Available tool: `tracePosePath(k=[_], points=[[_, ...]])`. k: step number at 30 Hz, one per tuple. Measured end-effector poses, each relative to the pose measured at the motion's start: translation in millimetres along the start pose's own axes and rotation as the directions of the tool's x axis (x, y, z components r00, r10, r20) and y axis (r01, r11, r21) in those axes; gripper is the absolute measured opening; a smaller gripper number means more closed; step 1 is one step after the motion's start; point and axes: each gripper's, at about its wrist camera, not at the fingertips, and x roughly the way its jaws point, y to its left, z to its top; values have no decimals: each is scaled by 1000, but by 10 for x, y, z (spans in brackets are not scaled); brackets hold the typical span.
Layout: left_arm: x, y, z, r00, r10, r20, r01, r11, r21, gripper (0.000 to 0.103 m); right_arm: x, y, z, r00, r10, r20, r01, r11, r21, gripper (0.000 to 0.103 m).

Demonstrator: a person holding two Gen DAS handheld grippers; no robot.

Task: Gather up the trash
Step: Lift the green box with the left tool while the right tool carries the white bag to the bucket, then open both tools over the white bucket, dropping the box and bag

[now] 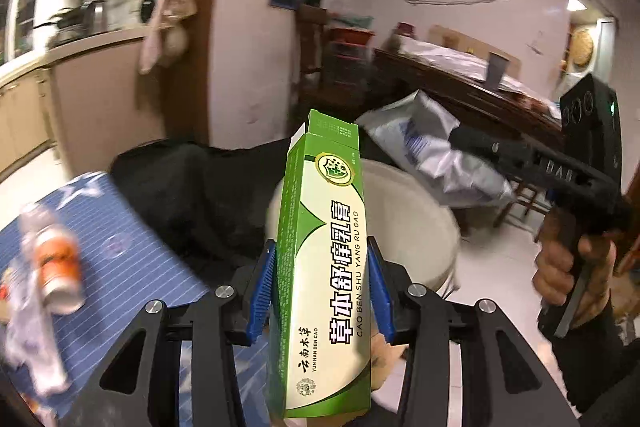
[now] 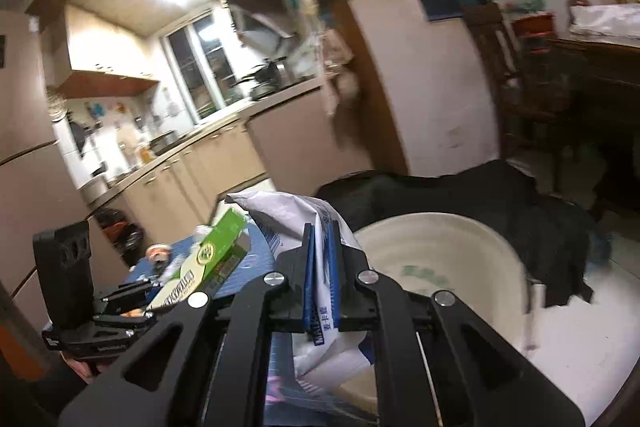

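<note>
My left gripper (image 1: 323, 275) is shut on a long green and cream carton (image 1: 324, 247) that stands upright between its blue pads; the same green carton (image 2: 208, 259) shows at the left in the right wrist view. My right gripper (image 2: 322, 267) is shut on a crumpled white plastic bag with blue print (image 2: 296, 211). In the left wrist view that white bag (image 1: 432, 151) hangs from the right gripper (image 1: 460, 139), held by a hand at the right. A cream round basin (image 2: 448, 259) sits just beyond both grippers, also seen as the basin (image 1: 404, 223) behind the carton.
A blue striped tablecloth (image 1: 132, 267) carries an orange-labelled bottle (image 1: 52, 259) and crumpled wrappers (image 1: 28, 331) at the left. Black cloth (image 1: 200, 195) lies behind the basin. A dark wooden table (image 1: 460, 83) stands at the back right, kitchen counters (image 2: 208, 151) to the left.
</note>
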Motion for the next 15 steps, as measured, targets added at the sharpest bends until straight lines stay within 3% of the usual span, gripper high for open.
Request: tracePosePath(k=[7, 15], points=[[695, -278, 325, 999, -36, -18, 37, 999, 23, 45, 17, -445, 62, 986, -165, -11, 165, 986, 12, 5], [1105, -314, 473, 998, -63, -10, 62, 997, -42, 46, 171, -619, 75, 968, -245, -44, 245, 969, -20, 5]])
